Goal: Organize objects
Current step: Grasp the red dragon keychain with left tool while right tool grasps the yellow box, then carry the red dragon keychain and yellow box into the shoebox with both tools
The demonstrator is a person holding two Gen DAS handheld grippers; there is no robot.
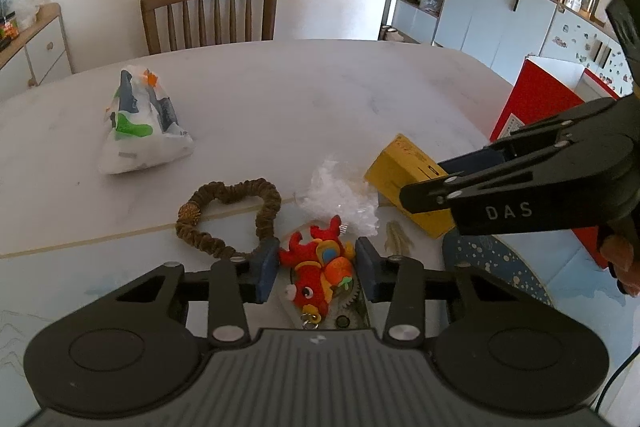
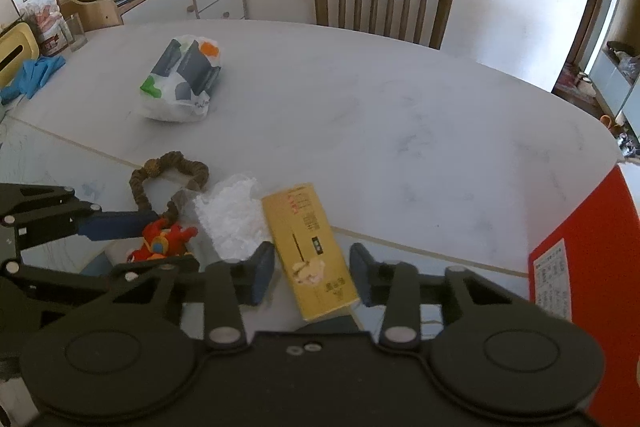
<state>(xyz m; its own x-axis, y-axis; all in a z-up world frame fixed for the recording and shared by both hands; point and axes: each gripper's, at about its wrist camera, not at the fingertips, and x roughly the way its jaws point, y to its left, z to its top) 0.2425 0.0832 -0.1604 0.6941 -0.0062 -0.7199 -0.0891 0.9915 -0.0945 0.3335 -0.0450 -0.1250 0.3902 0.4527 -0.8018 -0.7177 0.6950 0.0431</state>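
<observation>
A pale oval surface (image 1: 320,99) fills a dining room. Just left of the yellow box (image 2: 310,251), the red plush toy (image 1: 316,267) sits between the spread left claw (image 1: 317,267); center it before squeezing. The right claw (image 2: 312,269), also spread, straddles the box.

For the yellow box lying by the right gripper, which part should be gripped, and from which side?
Grip the yellow box across its narrow width, on the two long side faces near its near end, coming from above and the near table edge. It lies flat, its length running away from the right gripper, whose open fingers already sit on either side. The crinkled plastic touches its far-left edge, so stay low.
</observation>
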